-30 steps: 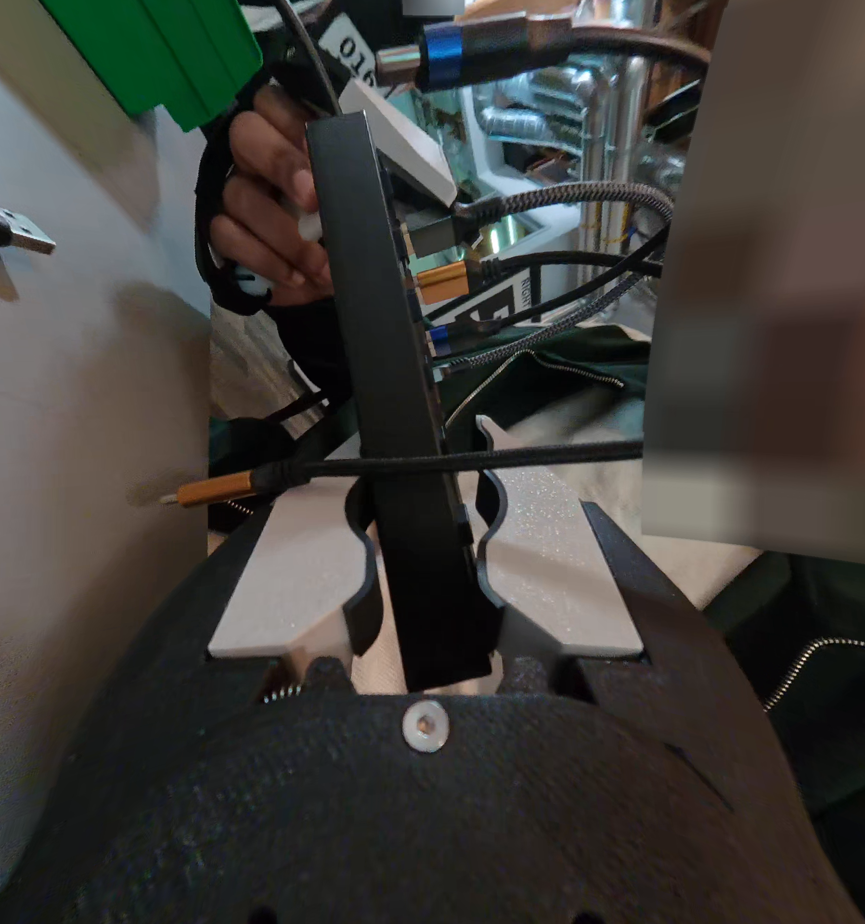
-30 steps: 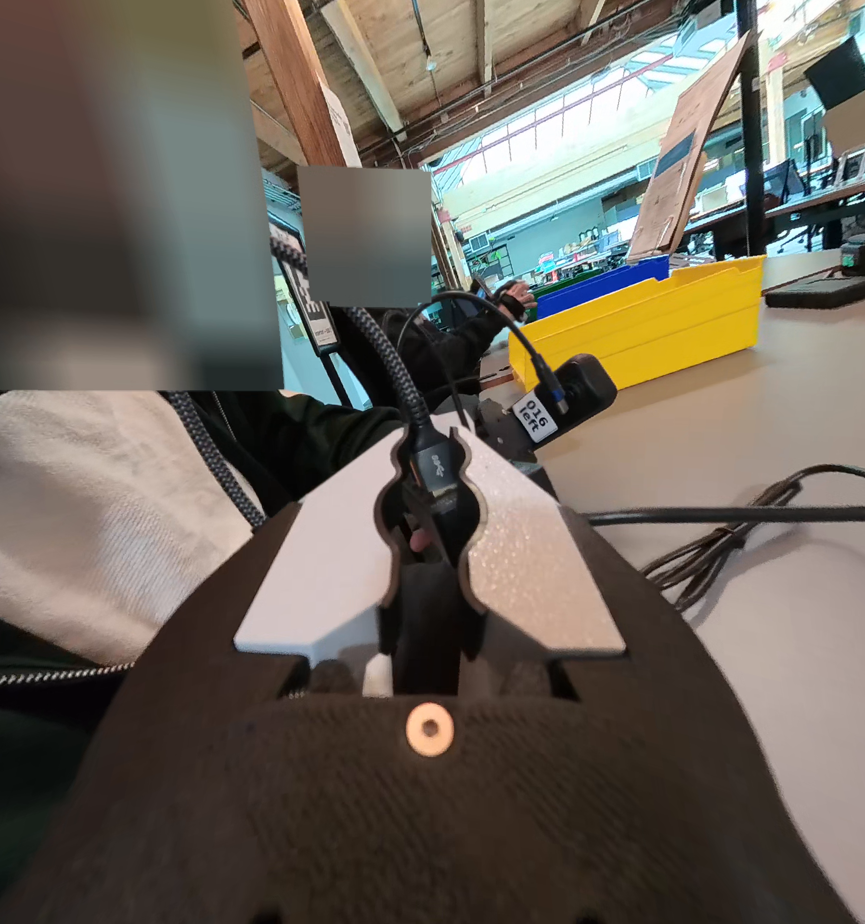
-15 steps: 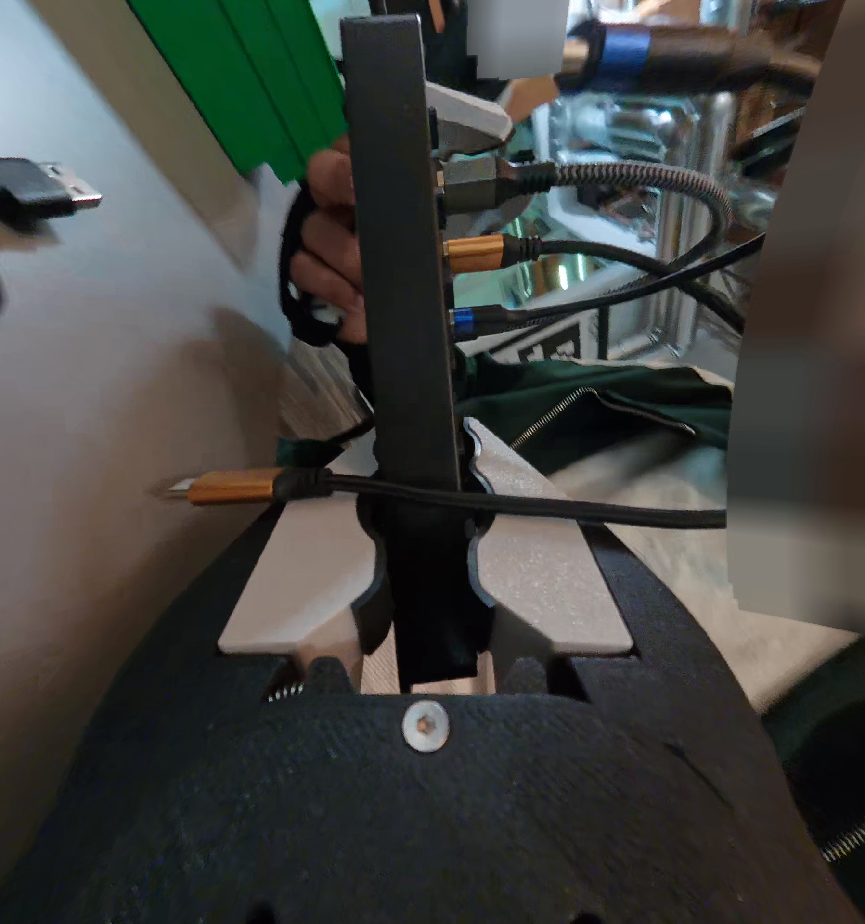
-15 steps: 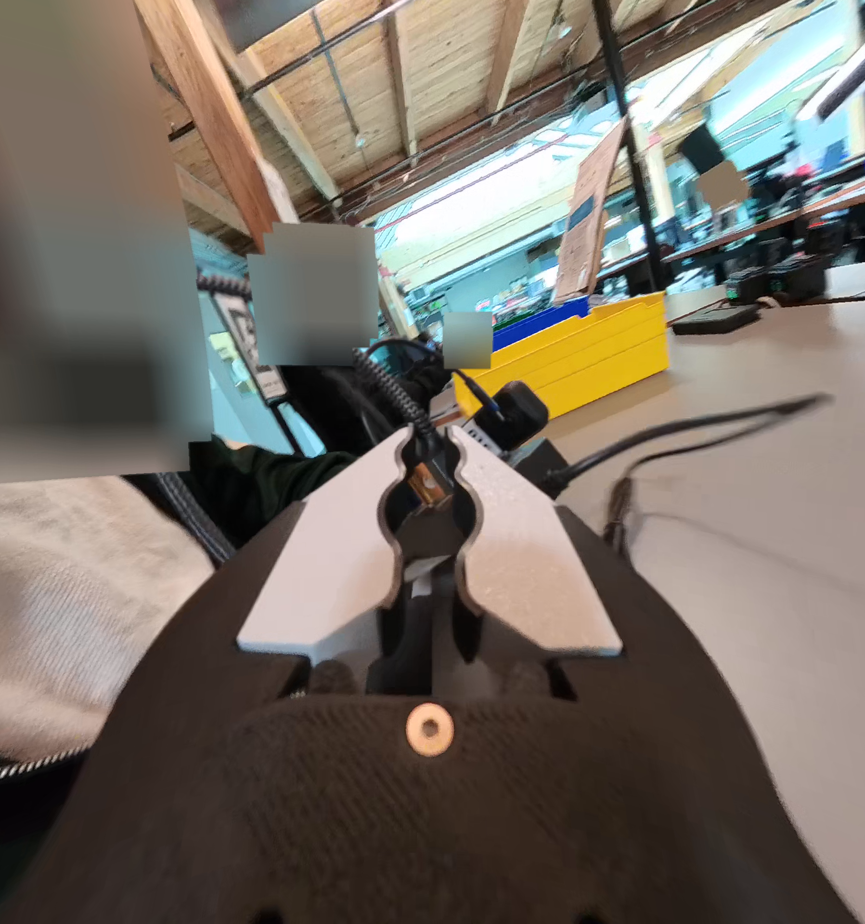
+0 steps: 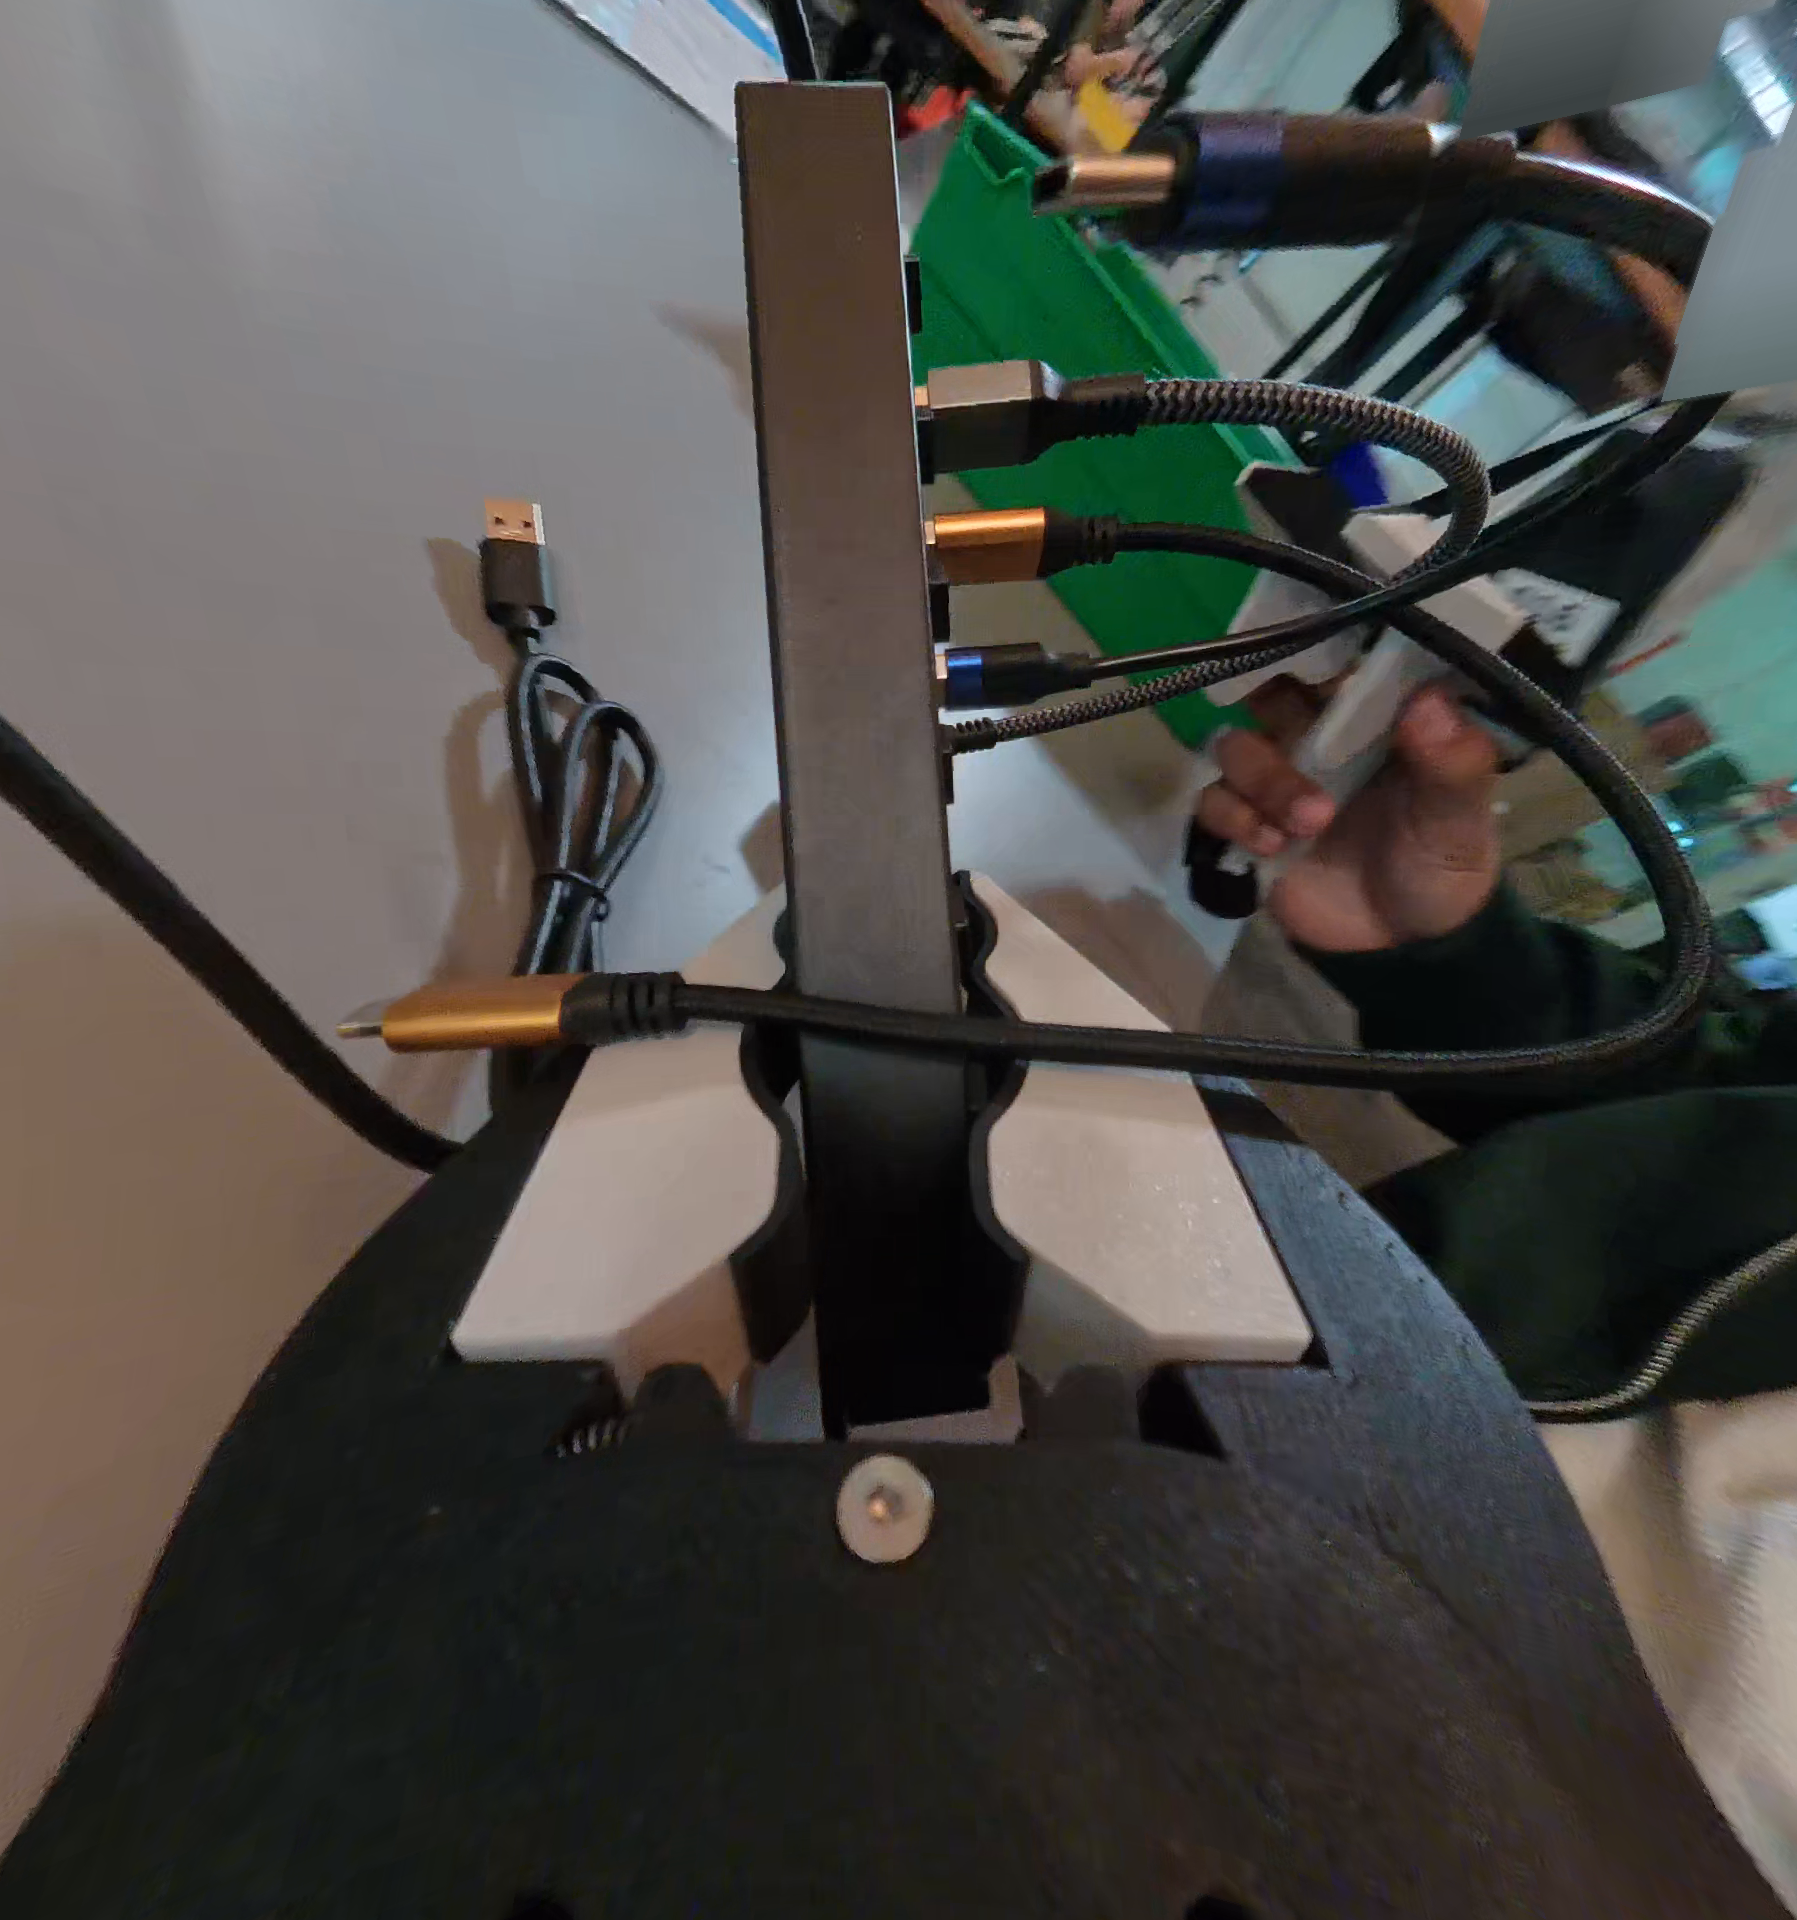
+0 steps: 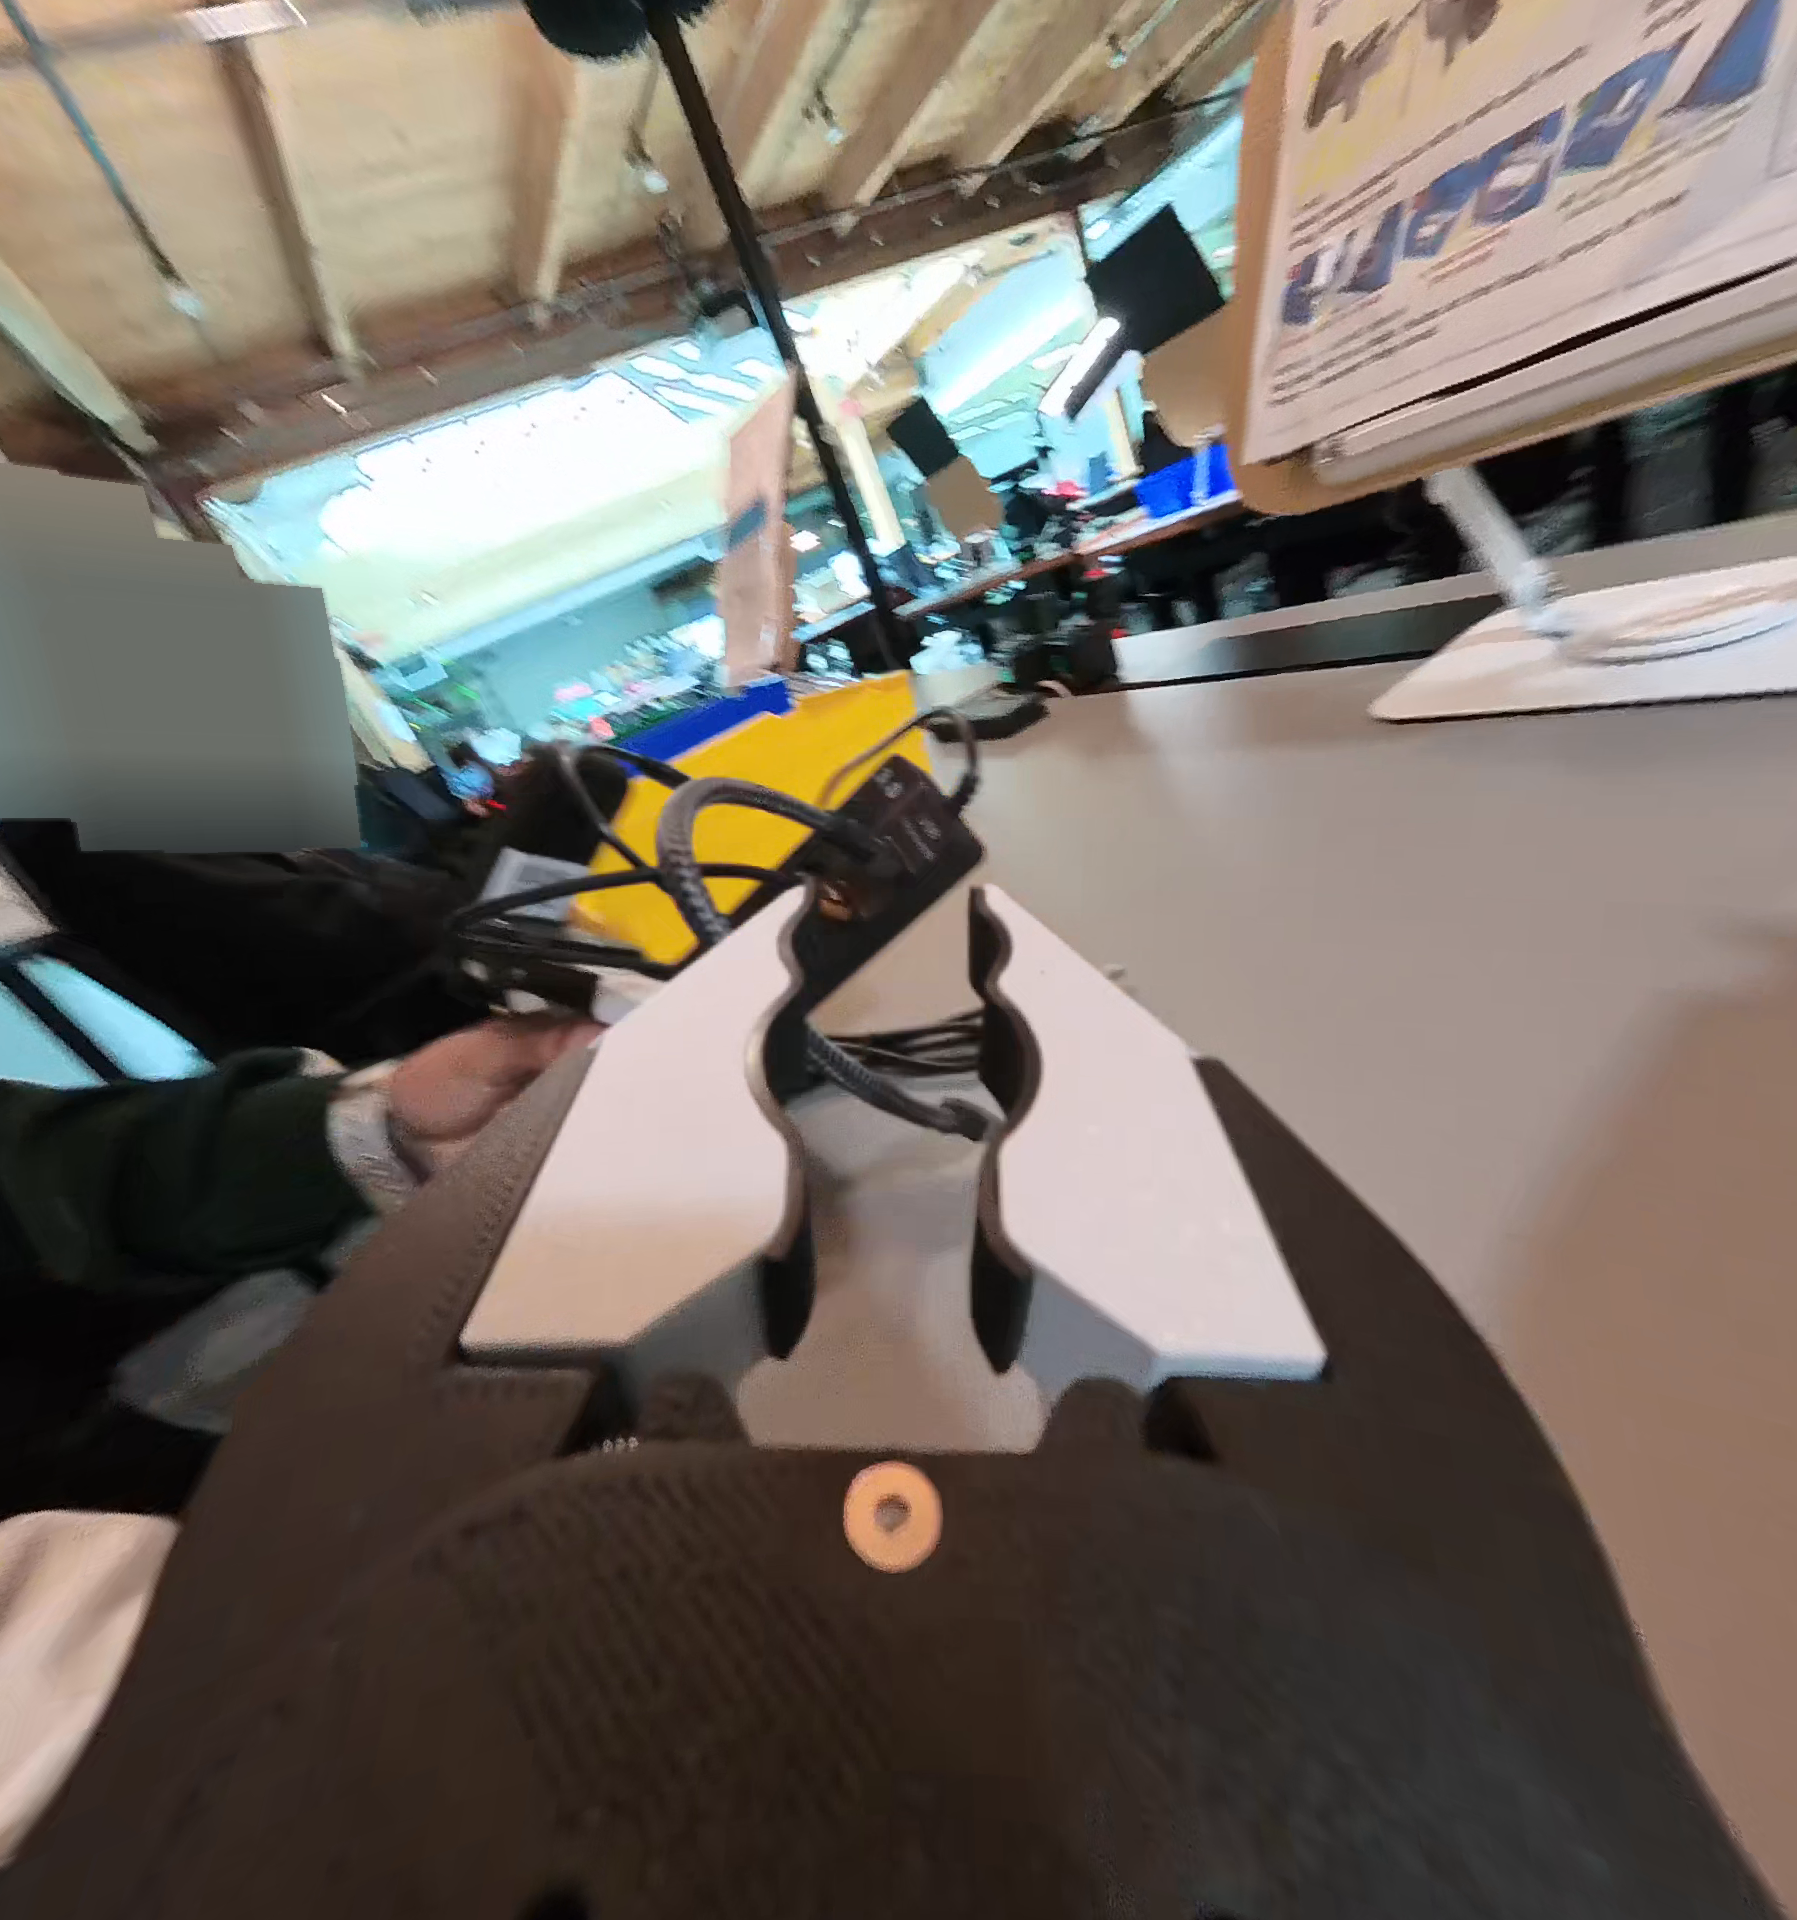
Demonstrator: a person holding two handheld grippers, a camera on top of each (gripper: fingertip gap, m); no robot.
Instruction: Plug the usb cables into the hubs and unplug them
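The left gripper (image 5: 878, 1049) clamped the black hub (image 5: 842, 582) upright, ports facing right (three plugs seated), steadying it for cables. The right gripper (image 6: 889, 940) stood open, empty.

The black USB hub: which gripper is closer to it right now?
Left. The left gripper is clamped on the black hub; the right gripper is open, off to the side.

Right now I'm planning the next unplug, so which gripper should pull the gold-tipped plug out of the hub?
Right. The left gripper is shut on the black USB hub, bracing it. The right gripper is open and holds nothing, so it is probably free to take the gold-tipped plug.
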